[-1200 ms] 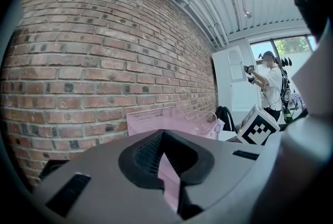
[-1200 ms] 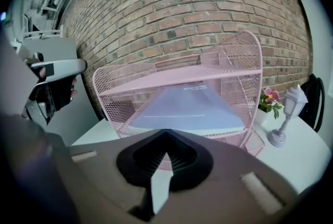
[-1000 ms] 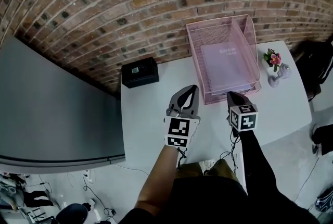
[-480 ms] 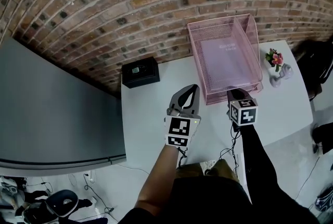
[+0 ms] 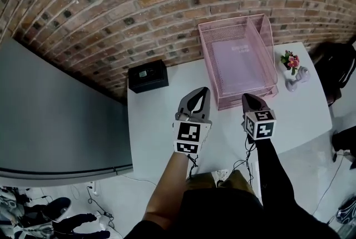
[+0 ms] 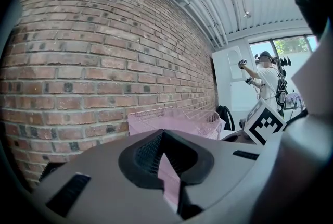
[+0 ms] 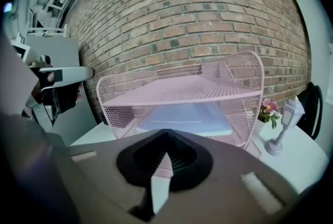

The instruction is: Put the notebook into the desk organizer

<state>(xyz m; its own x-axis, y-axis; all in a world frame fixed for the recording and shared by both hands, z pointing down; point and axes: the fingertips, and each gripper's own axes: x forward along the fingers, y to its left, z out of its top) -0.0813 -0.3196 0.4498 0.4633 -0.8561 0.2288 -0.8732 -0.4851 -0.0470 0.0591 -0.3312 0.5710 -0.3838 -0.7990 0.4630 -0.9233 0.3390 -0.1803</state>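
- The notebook (image 7: 184, 116) lies flat in the lower tier of the pink mesh desk organizer (image 7: 179, 90), under the upper shelf, so the placing looks done. The remaining risks come from moving away.
- The right gripper (image 5: 247, 100) hangs just in front of the organizer's open front. A push forward could knock the light mesh frame, shove it toward the brick wall, or nudge the notebook askew.
- A sweep to the right could tip the small flower vase (image 5: 292, 68), which stands on the desk (image 5: 156, 121) just beside the organizer (it looks top-heavy).
- The left gripper (image 5: 201, 92) has bare desk ahead of it. The black box (image 5: 147, 75) sits well apart on its left, so there is little hazard there.
- Both grippers have their jaws closed to a point, with nothing between them.
- Both arms reach forward from the body, side by side over the near half of the desk. The grippers point toward the wall with their marker cubes facing up, and the right sits slightly nearer the organizer.
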